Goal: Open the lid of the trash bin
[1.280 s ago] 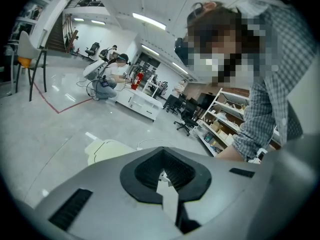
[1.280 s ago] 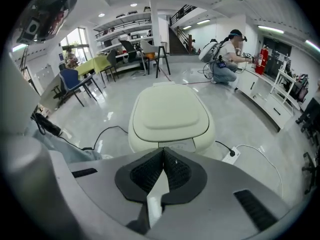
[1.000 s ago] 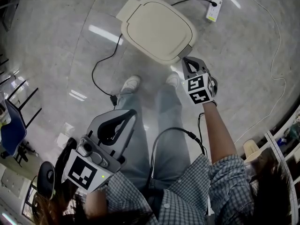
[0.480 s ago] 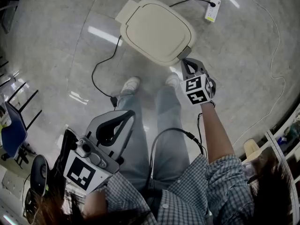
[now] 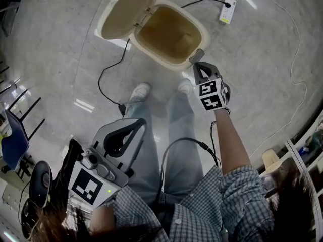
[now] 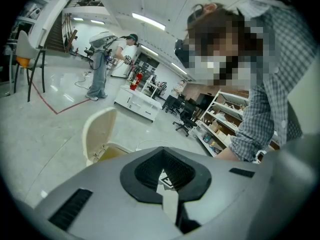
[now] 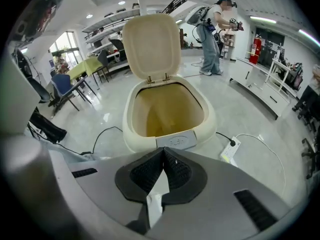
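The cream trash bin (image 5: pixel 204 36) stands on the floor ahead of the person's feet, its hinged lid (image 5: pixel 124 10) swung up and back so the yellowish inside shows. My right gripper (image 5: pixel 198 65) is shut and empty, its tip right at the grey push button (image 5: pixel 197 56) on the bin's front rim. In the right gripper view the lid (image 7: pixel 151 43) stands upright behind the bin's rim (image 7: pixel 131 134), and the button (image 7: pixel 176 141) lies just beyond the gripper (image 7: pixel 163 152). My left gripper (image 5: pixel 141 121) hangs shut and empty near the person's left leg; its own view catches the lid (image 6: pixel 99 132).
A white power strip (image 5: pixel 229 10) with a black cable (image 5: pixel 107 73) lies beyond the bin, and a long white cord (image 5: pixel 299 52) loops to the right. Chairs (image 5: pixel 13 137) stand at the left. Another person (image 7: pixel 210 34) works far off. Shelving (image 6: pixel 220 128) lines the right side.
The bin's lid, flat and closed in both earlier frames, has sprung up and back. My right gripper has edged up to the front button. The left gripper has barely moved.
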Tool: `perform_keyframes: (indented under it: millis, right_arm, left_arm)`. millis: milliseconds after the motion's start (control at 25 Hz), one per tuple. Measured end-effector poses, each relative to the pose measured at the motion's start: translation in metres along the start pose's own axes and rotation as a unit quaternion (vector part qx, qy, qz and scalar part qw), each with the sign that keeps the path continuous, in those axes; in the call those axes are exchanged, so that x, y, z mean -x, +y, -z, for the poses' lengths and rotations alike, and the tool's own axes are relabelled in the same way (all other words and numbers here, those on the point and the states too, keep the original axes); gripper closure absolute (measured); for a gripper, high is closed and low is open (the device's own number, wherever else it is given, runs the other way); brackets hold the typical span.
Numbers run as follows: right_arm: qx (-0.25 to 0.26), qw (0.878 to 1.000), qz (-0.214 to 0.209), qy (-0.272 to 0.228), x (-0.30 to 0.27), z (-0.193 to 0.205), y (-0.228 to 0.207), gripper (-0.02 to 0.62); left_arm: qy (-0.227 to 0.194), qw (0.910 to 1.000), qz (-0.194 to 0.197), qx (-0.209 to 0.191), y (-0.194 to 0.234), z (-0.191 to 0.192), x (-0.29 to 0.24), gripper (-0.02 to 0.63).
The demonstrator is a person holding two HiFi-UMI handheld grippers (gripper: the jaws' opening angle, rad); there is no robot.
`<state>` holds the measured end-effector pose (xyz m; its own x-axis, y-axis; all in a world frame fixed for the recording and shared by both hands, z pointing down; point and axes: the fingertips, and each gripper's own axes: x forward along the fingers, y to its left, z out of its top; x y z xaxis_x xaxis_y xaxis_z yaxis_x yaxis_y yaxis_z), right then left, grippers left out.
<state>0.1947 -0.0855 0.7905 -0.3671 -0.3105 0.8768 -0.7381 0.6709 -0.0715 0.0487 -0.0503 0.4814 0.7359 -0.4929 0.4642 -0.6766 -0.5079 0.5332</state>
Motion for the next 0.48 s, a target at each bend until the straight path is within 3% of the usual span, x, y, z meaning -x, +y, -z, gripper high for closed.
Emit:
perform_keyframes:
  millis: [200,480]
  right_arm:
    - [-0.065,0.998,-0.012,-0.013,0.003,-0.002,-0.002,0.575]
    - [-0.065,0.998,-0.008,-0.019,0.018,-0.002,0.002,0.575]
  left_arm:
    - [-0.001,1.0,0.005,-0.006,-0.003,-0.003,0.0,0.607]
    - [-0.003,0.9999,0.004,-0.015,-0.005,-0.007,0.005,0.607]
